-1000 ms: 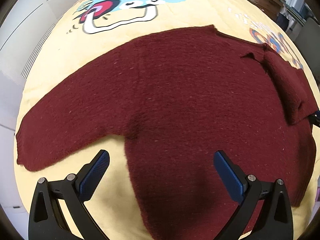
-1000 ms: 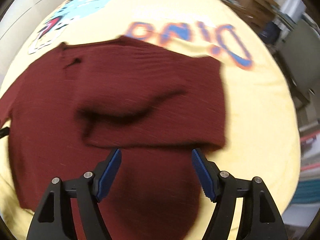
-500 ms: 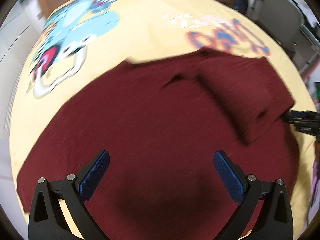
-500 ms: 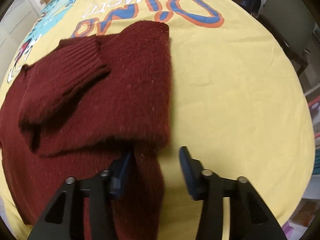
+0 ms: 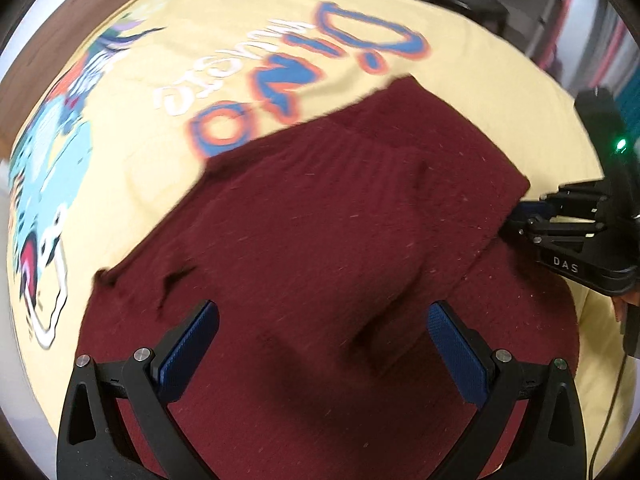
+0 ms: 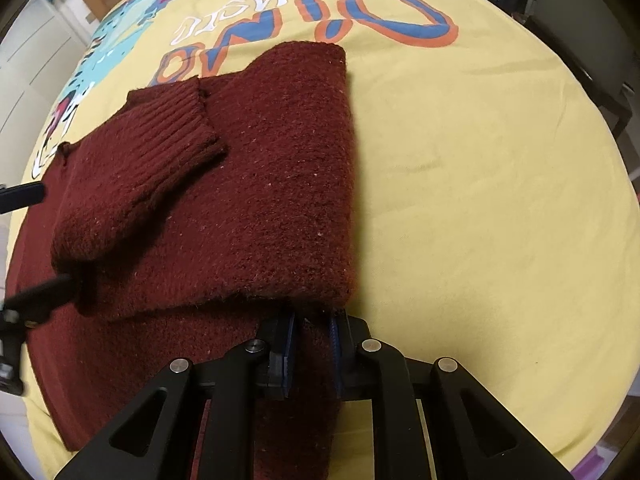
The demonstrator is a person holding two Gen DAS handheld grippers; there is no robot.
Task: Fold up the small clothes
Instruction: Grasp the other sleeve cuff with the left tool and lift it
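A dark red knitted sweater point(image 5: 320, 240) lies on a yellow printed cloth point(image 5: 200, 60). Its right side and ribbed-cuff sleeve point(image 6: 160, 136) are folded over the body. My left gripper point(image 5: 320, 344) is open and empty, hovering over the sweater's middle. My right gripper point(image 6: 310, 344) is shut on the sweater's right edge point(image 6: 304, 380), just under the folded part. The right gripper also shows in the left wrist view point(image 5: 520, 216), at the fold's corner.
The yellow cloth point(image 6: 480, 200) carries a blue-orange "DINO" print point(image 6: 320, 20) and a blue dinosaur cartoon point(image 5: 48, 160). Bare cloth lies right of the sweater. A dark chair point(image 6: 592, 40) stands at the far right; white cabinet doors point(image 6: 24, 60) stand at the left.
My right gripper has closed from open onto the sweater's right edge. My left gripper has swung rightward across the sweater, staying open.
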